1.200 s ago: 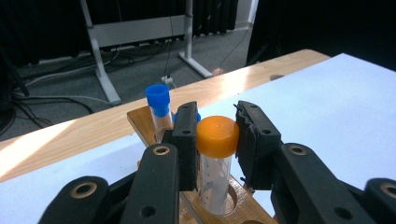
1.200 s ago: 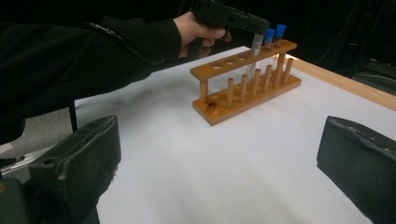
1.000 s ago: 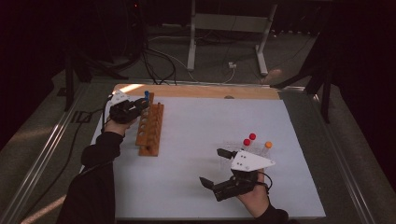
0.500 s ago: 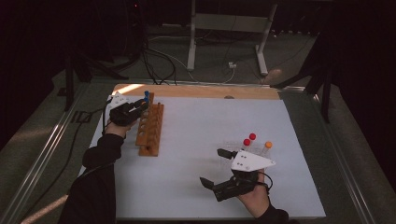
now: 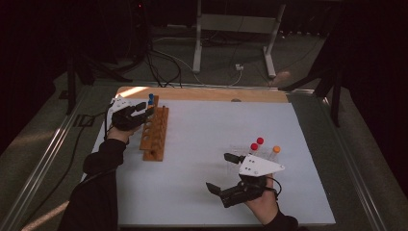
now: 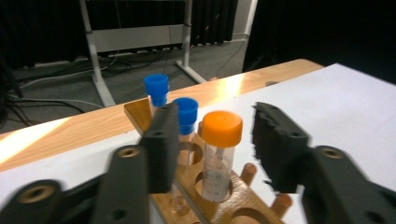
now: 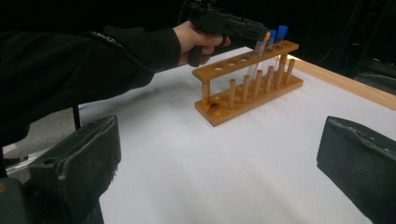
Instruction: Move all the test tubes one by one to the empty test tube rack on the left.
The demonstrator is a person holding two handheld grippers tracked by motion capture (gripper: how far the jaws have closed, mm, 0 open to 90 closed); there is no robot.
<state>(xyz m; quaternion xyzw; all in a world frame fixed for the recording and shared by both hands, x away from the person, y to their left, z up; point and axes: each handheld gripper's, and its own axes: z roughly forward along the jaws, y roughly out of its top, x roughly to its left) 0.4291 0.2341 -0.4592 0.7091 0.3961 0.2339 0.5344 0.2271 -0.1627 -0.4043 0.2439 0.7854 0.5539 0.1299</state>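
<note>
Orange-capped tube [image 6: 218, 156] in rack [image 6: 219, 203] — left hand-held gripper [image 6: 212, 140] apparently released.

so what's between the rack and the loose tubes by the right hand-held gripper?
Nothing: in the high view the white table sheet lies bare between the wooden rack and the loose capped tubes beside the right hand-held gripper.

A white sheet covers the bench [image 5: 207, 144], leaving a strip of bare wood [image 5: 202, 94] along the far edge, beyond the left gripper [image 5: 144, 111]. Past it lies grey floor [image 5: 226, 53] with trailing cables [image 5: 163, 62] and a metal stand's legs [image 5: 269, 53]. Black curtains [image 5: 57, 29] darken the room; warm light patches the wood.
</note>
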